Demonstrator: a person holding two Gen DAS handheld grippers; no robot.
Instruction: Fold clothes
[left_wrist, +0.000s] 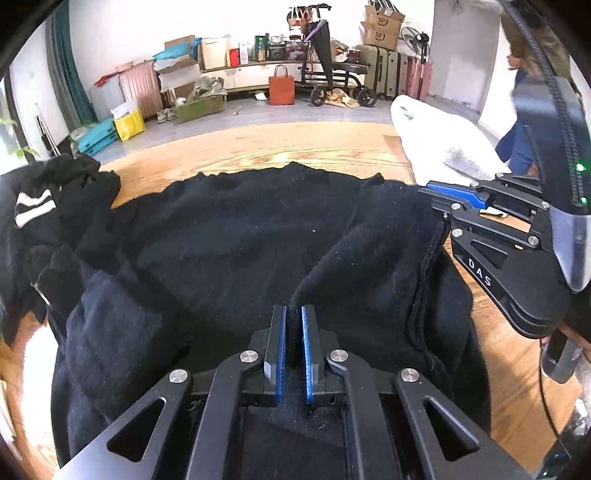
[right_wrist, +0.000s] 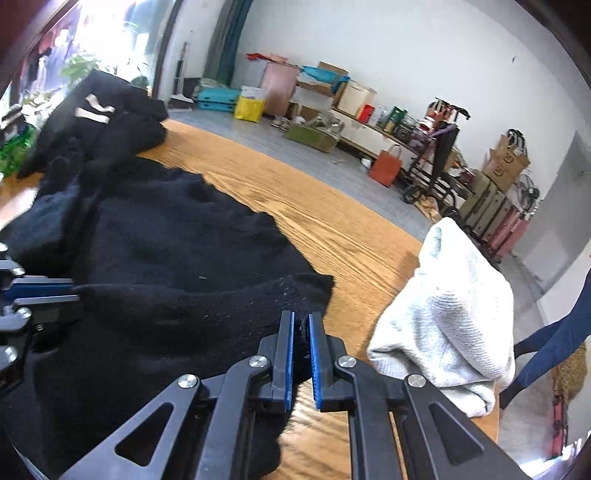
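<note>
1. A black sweater (left_wrist: 229, 236) of fuzzy knit lies spread across a wooden table (left_wrist: 258, 147), rumpled, with a ribbed hem running along its right edge in the left wrist view.
2. The left gripper (left_wrist: 294, 325) has its jaws clamped on a raised fold of the sweater, the black cloth pinched between the blue pads (left_wrist: 305, 354) and peaking upward from the table.
3. The right gripper (right_wrist: 301, 332) has its jaws closed on the sweater's near corner, a thin wad of black knit caught between its blue pads (right_wrist: 314, 354); the same gripper shows at the right of the left wrist view (left_wrist: 448, 197), at the sweater's edge.
4. The sweater's long axis runs across both views from side to side, its far edge wavy against the bare wood; which end is the neck cannot be told.
5. A second dark garment (left_wrist: 40, 206) with white stripes is heaped at the sweater's left end, touching it.
6. A folded white garment (right_wrist: 450, 317) sits on the table just beside the right gripper, apart from the sweater.
7. Beyond the table, boxes, suitcases and a red bag (left_wrist: 281, 90) line the far wall, and a person (left_wrist: 524, 96) in blue trousers stands at the right.
</note>
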